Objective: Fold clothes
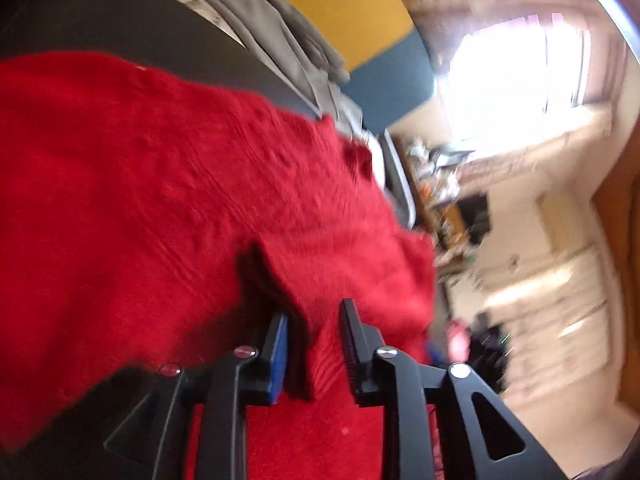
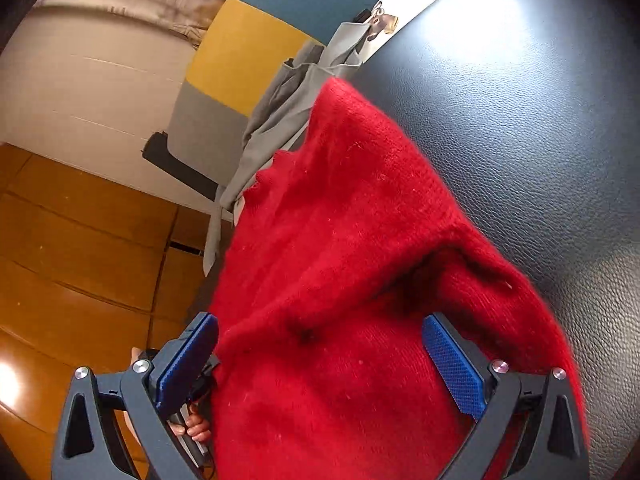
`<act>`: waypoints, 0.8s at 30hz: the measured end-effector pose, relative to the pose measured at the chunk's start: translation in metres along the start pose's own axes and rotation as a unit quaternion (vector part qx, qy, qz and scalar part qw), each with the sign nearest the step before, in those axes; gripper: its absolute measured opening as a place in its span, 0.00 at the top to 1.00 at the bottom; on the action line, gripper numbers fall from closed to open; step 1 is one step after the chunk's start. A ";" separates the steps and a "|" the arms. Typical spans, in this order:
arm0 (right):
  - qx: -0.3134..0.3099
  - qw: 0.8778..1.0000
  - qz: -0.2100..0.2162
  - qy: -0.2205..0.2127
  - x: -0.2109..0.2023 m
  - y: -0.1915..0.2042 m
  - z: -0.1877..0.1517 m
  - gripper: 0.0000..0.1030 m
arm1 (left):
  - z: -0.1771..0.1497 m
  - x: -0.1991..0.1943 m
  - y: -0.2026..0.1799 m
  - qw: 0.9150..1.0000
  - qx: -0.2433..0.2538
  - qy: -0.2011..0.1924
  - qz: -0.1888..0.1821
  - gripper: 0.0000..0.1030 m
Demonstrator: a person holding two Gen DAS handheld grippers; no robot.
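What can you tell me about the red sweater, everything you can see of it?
The red sweater is a fuzzy, fine-ribbed knit, rumpled rather than folded, draped over a dark leather-like surface with a grey garment beyond it. The left gripper has its fingers closed on a raised fold of it. The right gripper is open, its blue-padded fingers on either side of the cloth.
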State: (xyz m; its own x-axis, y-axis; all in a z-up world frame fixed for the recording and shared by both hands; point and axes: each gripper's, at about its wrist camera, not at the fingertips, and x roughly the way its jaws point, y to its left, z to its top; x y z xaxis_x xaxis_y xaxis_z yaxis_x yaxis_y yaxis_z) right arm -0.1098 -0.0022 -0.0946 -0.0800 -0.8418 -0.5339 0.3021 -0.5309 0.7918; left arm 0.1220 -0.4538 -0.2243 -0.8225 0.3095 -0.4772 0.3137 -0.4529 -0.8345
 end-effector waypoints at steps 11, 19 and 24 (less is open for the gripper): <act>-0.014 1.000 -0.010 -0.019 0.009 0.005 -0.008 0.00 | 0.036 0.022 -0.040 0.997 0.052 0.008 0.051 0.95; -0.030 1.000 -0.003 -0.006 0.008 0.008 -0.011 0.00 | 0.068 0.001 -0.091 0.972 0.201 0.019 0.122 0.95; -0.046 0.999 0.004 -0.001 -0.008 0.014 -0.003 0.01 | 0.054 0.014 -0.047 0.963 0.156 0.053 0.215 0.89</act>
State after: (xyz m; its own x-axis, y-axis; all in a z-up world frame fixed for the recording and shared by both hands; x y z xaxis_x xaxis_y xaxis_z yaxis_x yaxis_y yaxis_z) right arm -0.1016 -0.0029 -0.0801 -0.0794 -0.8465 -0.5264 0.3882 -0.5126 0.7658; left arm 0.0699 -0.4734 -0.1771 -0.5892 0.1137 -0.8000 0.4435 -0.7821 -0.4378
